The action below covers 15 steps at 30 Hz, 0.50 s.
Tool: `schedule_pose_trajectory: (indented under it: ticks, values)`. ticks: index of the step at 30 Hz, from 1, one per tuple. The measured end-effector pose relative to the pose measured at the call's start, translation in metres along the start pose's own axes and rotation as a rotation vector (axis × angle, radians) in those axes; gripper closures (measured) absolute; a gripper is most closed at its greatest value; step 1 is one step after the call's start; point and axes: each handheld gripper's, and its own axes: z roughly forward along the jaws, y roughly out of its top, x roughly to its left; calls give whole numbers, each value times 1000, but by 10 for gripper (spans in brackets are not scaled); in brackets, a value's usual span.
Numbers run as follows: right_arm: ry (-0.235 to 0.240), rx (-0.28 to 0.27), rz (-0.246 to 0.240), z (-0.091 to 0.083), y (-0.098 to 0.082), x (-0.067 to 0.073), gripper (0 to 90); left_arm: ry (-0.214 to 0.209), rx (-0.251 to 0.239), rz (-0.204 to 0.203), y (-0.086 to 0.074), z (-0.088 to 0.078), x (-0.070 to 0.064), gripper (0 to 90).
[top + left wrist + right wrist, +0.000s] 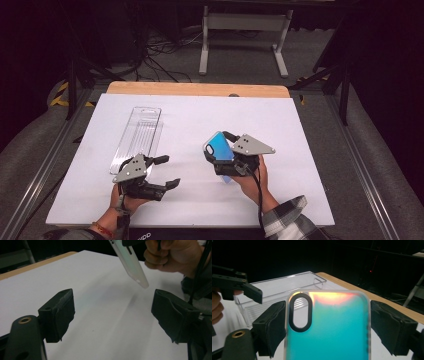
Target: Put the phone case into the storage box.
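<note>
A teal phone case (219,142) with a pale rim and an oval camera cut-out is held tilted above the white board (200,115), right of centre. My right gripper (221,152) is shut on its two long sides; in the right gripper view the case (337,315) stands upright between the jaws of that gripper (328,327). My left gripper (170,171) rests low at the front left, open with nothing in it. In the left gripper view the left gripper (112,315) faces bare board, and the case's edge (130,262) hangs above and beyond it.
A long clear plastic tray (137,135) lies on the board behind the left gripper, also seen as the clear tray (284,287) past the case. A wooden table edge (200,89) runs along the back. A hand (170,255) grips the right gripper.
</note>
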Motion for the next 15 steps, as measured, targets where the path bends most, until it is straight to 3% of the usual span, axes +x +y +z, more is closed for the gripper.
schedule_pose_trajectory:
  ticks: [2,5,8,15]
  values:
    - [-3,-11,-4,1,1,4,172,-18,-9,-24,2,6,-1,228]
    - [3,-29,6,1,1,10,172,-33,-21,-26,4,15,-6,255]
    - [1,-37,-8,4,2,17,172,-52,-41,-21,7,24,-13,317]
    - [-6,-61,-9,6,0,26,171,-82,-61,-61,11,43,-19,447]
